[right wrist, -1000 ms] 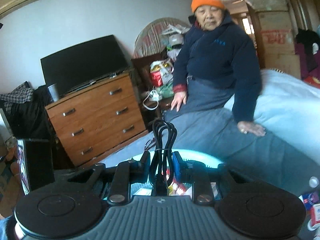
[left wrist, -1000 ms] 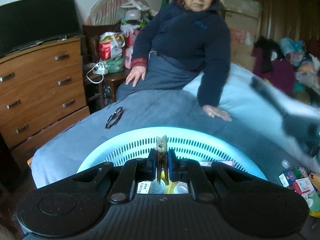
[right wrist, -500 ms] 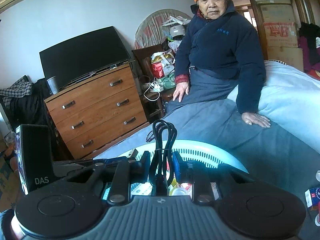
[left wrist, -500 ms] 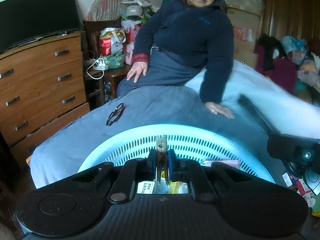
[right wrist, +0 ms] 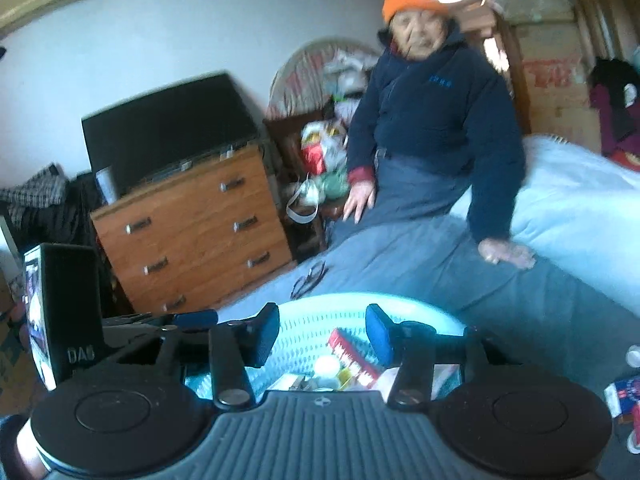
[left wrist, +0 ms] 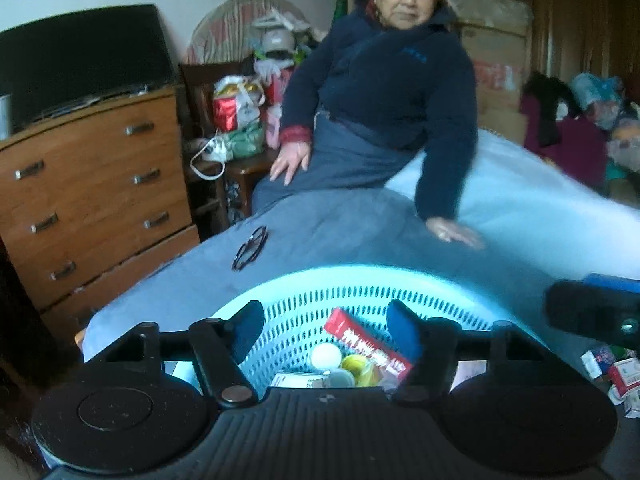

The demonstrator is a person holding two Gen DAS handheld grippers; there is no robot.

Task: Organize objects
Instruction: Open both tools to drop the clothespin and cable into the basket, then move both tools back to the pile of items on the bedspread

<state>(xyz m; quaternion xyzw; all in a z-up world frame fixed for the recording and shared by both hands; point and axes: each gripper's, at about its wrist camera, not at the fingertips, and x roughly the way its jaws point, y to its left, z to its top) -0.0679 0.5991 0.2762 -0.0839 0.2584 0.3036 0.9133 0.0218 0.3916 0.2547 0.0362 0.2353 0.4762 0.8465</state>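
A round pale-blue perforated plastic basket (left wrist: pixel 360 280) sits on the grey-blue blanketed bed (left wrist: pixel 328 232), directly below both cameras. Inside it lie one long red cardboard packet with white lettering (left wrist: pixel 366 344), one white round cap (left wrist: pixel 326 356), one yellow round piece (left wrist: pixel 356 364) and a few more small items, partly hidden. These look light and stiff; the packet would be best pinched across its narrow sides, and the round caps may slip. The basket itself seems light and springy, easiest to take by its rim.

Above the basket, the left hand-held gripper (left wrist: pixel 326 326) has its two blue-padded fingers spread wide, holding nothing. The right hand-held gripper (right wrist: pixel 322 334), beside it over the basket, is likewise spread and empty.

To the right of the basket, several small red-and-white boxes (left wrist: pixel 622 372) wait on the bed. Beyond the basket lies one pair of dark-framed glasses (left wrist: pixel 250 248). Farther back, a person in an orange knit hat and navy fleece sits on the bed, one hand resting on the blanket.
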